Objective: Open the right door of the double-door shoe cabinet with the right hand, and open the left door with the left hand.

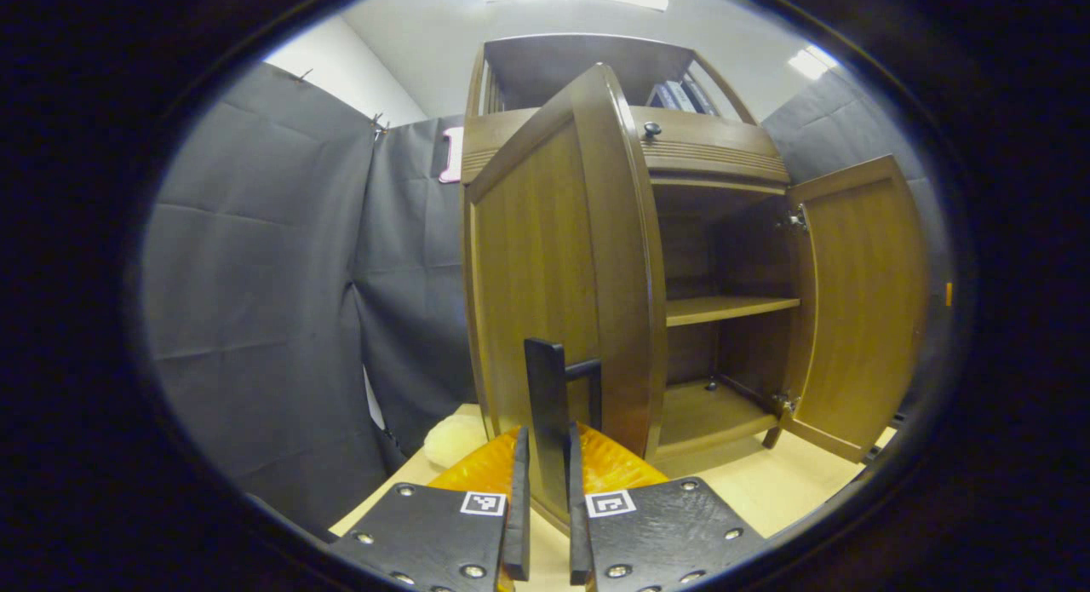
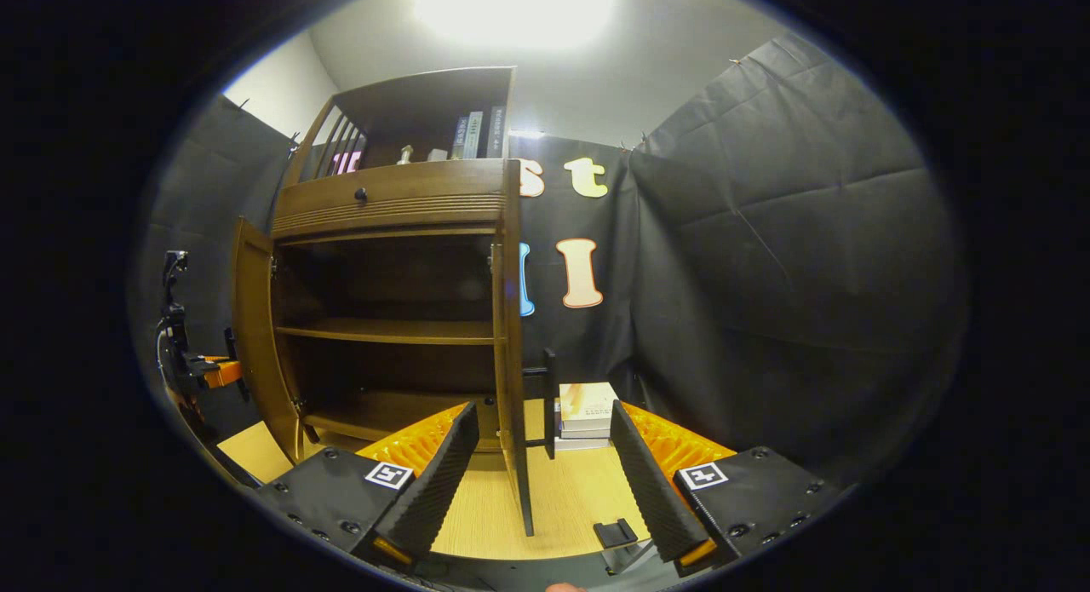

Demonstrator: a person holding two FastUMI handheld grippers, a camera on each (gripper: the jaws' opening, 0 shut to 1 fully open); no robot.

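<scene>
**Two doors swung wide, one handle in a pinch**

Both doors of the shoe cabinet (image 2: 392, 260) stand open, so I can see the bare shelves inside. I judge the job is nearly done.

From my left gripper view, the left door (image 1: 553, 260) swings out toward me, edge on. The right door (image 1: 860, 302) hangs wide on its hinges at the far side.

My left gripper (image 1: 545, 507) has its jaws pressed close on the dark handle (image 1: 545, 413) of the left door. I hold it tight because that is how I pull the door.

My right gripper (image 2: 541, 481) has its jaws spread wide, with the right door's edge (image 2: 511, 353) between them, not touching. It seems to have let go.

A small stack of books (image 2: 586, 413) sits on the table (image 2: 562, 498) beside the cabinet.
</scene>
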